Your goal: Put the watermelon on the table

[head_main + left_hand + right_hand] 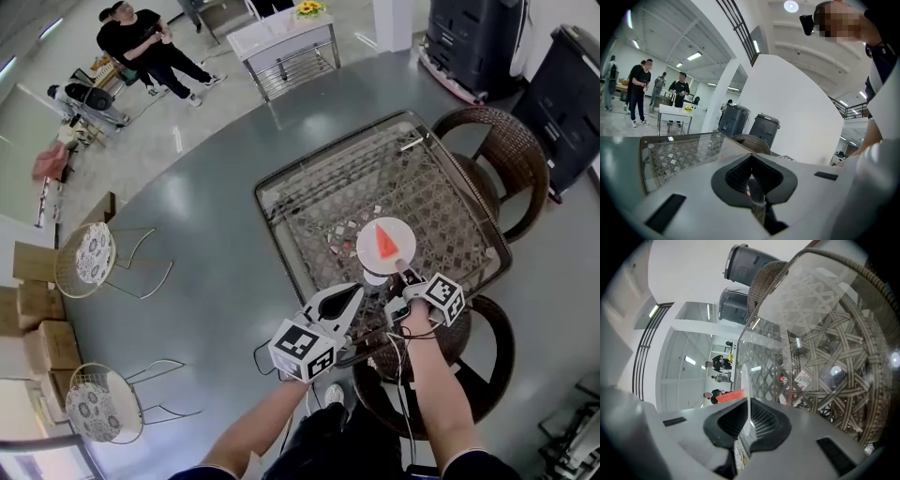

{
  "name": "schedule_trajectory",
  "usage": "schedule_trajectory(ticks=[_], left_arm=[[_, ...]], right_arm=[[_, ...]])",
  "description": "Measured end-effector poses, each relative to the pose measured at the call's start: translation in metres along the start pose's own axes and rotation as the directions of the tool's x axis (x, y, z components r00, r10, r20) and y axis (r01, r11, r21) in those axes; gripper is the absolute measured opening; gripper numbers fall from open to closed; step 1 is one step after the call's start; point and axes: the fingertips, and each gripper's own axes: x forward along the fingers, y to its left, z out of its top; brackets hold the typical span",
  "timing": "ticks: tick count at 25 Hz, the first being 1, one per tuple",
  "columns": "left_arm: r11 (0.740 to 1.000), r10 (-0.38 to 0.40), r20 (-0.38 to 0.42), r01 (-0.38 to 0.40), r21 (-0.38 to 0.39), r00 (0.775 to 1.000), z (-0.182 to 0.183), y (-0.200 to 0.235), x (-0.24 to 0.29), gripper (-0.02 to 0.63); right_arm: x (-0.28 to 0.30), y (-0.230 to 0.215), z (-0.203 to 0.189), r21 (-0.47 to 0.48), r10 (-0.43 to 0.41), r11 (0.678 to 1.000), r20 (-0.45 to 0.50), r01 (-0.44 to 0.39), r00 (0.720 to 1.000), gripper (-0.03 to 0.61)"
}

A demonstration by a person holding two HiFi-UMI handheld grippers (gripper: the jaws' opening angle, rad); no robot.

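No legible text or markings

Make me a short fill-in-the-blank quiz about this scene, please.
The white plate carries a red slice of ____.
The ____ hand-held gripper pinches the plate's rim.
The wicker table has a clear ____ top.
Missing words: watermelon; right; glass.

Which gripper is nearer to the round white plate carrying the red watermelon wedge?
Right. The right gripper has its jaws shut on the white plate at its near rim. The left gripper is apart from it, lower left of it in the head view, jaws together.
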Motion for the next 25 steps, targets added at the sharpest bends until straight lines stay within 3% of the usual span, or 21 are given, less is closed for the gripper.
schedule_trajectory(ticks=[25], left_arm=[[1.000, 0.008, -0.025, -0.009, -0.019, 1.000, -0.012, -0.007, 0.003, 0.005]], right_arm=[[0.014, -0.021, 0.001, -0.036, -0.053, 0.998, -0.027, 0.052, 0.998, 0.011]])
